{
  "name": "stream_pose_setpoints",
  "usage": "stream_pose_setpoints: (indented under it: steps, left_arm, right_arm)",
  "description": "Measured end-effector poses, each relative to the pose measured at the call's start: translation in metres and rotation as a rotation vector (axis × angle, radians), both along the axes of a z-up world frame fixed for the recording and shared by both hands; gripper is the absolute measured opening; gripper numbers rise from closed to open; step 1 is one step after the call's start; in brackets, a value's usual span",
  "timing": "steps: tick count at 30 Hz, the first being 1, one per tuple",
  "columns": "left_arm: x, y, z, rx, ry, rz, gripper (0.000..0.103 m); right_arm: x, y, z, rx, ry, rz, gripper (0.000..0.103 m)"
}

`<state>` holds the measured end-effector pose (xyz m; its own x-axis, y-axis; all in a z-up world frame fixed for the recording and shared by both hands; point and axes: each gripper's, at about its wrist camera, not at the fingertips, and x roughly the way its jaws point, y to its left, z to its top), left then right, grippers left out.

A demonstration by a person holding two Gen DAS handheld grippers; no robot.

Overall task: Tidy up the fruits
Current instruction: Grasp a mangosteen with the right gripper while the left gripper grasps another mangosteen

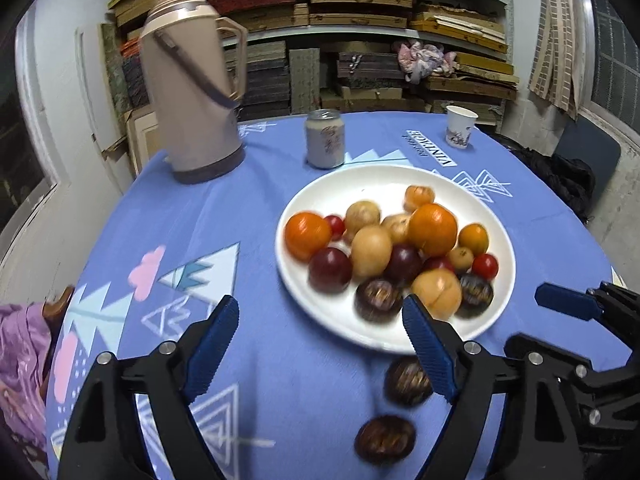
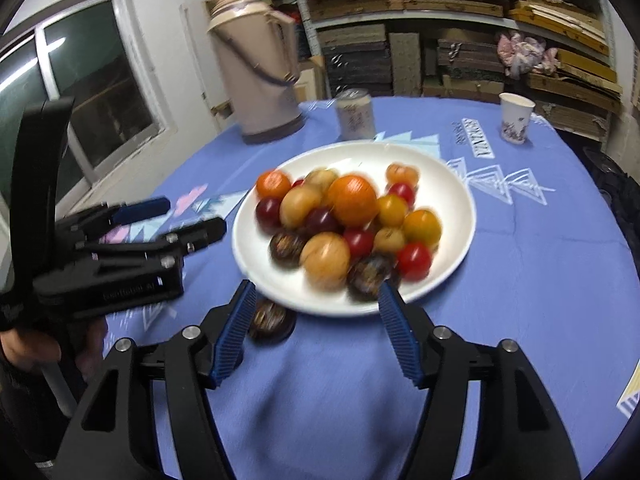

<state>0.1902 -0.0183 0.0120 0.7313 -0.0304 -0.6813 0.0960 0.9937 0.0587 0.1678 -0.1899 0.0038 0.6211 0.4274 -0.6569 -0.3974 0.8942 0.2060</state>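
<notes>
**Fruit heaped on the plate, two dark ones off it**

Left wrist view: the left gripper [image 1: 320, 322] hangs with jaws spread wide and empty over the blue tablecloth [image 1: 248, 216]. The white plate [image 1: 320, 196] holds oranges, tomatoes, plums and pale round fruits. Two dark fruits [image 1: 407, 382] lie on the cloth just beside its near rim. Behind stand a thermos [image 1: 192, 80], a jar [image 1: 325, 138] and a paper cup [image 1: 460, 126].

Right wrist view: the right gripper [image 2: 316, 304] is likewise wide apart, holding nothing, at the plate's near rim.
</notes>
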Motion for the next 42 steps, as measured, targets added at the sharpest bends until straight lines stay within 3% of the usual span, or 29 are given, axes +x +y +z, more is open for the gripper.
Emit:
stream_pose_setpoints:
  steps: [11, 20, 22, 24, 27, 33, 42]
  left_arm:
    - [-0.045, 0.036, -0.022, -0.04, 0.037, 0.035, 0.085]
    - [-0.057, 0.058, -0.035, -0.079, 0.07, 0.063, 0.085]
    - [-0.057, 0.061, -0.038, -0.084, 0.082, 0.064, 0.085]
    - [-0.058, 0.06, -0.041, -0.085, 0.093, 0.059, 0.085]
    - [-0.06, 0.057, -0.043, -0.084, 0.104, 0.041, 0.085]
    - [-0.066, 0.035, -0.043, -0.065, 0.108, -0.043, 0.085]
    - [-0.061, -0.01, -0.059, -0.012, 0.146, -0.135, 0.085]
  right_arm:
    - [-0.005, 0.039, -0.03, -0.021, 0.106, 0.056, 0.062]
    - [0.019, 0.073, -0.051, -0.077, 0.158, 0.002, 0.061]
    - [0.024, 0.079, -0.056, -0.095, 0.167, -0.005, 0.058]
    - [0.028, 0.084, -0.062, -0.124, 0.174, -0.008, 0.043]
    - [0.023, 0.089, -0.063, -0.187, 0.131, -0.006, 0.043]
    - [0.014, 0.045, -0.06, -0.064, 0.16, -0.032, 0.043]
    - [-0.006, -0.004, -0.06, -0.015, 0.174, -0.063, 0.043]
